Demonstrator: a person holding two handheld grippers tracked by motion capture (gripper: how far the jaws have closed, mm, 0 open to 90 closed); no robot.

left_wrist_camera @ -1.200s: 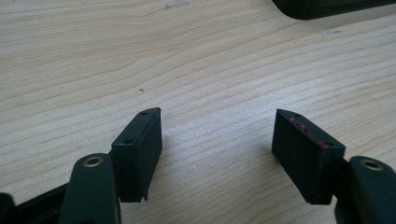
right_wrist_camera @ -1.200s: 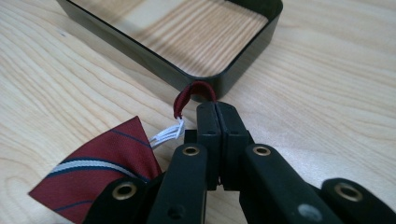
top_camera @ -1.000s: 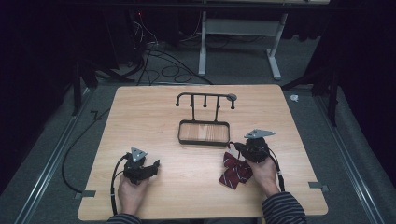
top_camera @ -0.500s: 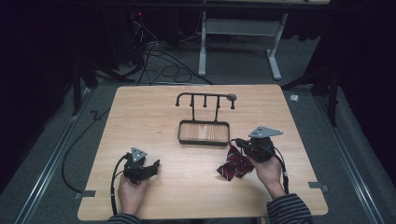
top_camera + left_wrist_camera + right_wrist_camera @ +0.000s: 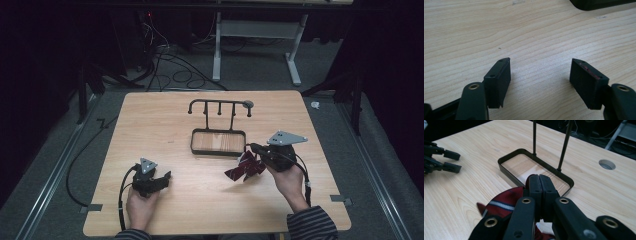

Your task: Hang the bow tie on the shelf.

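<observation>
A dark red tie with white and blue stripes [image 5: 243, 167] [image 5: 504, 204] hangs bunched from my right gripper [image 5: 252, 148] [image 5: 539, 181], which is shut on it just above the table. It sits close to the right front corner of a black metal rack [image 5: 218, 106] whose two thin posts [image 5: 564, 145] rise from a shallow tray base [image 5: 218, 149] [image 5: 506, 172]. My left gripper [image 5: 165, 176] [image 5: 540, 71] rests low over the bare wood at the front left, open, with nothing between its jaws. It also appears at the left of the right gripper view [image 5: 451, 161].
The wooden table [image 5: 165, 120] has a round cable hole [image 5: 607, 164] near the rack. Beyond the far edge are cables and a desk frame [image 5: 255, 40] on the floor. Tape marks sit at the table's front corners.
My right gripper has lifted slightly and moved toward the rack's tray, carrying the tie with it. The left gripper has stayed put.
</observation>
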